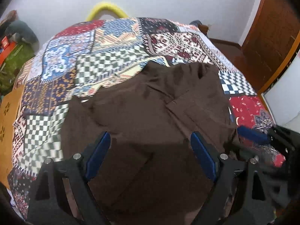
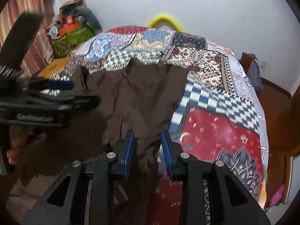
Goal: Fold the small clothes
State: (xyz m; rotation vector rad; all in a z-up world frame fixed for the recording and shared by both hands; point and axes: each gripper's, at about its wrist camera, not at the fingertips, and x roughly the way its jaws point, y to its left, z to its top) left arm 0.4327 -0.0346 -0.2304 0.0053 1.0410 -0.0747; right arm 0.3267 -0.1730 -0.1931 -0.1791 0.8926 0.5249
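A dark brown garment (image 1: 150, 103) lies spread on a patchwork bedspread (image 1: 105, 60); it also shows in the right wrist view (image 2: 135, 93). My left gripper (image 1: 150, 136) is open, its blue pads wide apart just above the garment's near part. It shows from the side in the right wrist view (image 2: 61, 91). My right gripper (image 2: 148, 136) is open with a narrower gap, over the garment's right near edge. It shows blurred at the right in the left wrist view (image 1: 253, 133).
The bedspread (image 2: 215, 65) covers the whole bed. A yellow curved tube (image 1: 106, 9) rises behind the bed's far edge. Bags and boxes (image 2: 73, 33) are piled at the far left. A wooden door (image 1: 270, 33) stands at the right.
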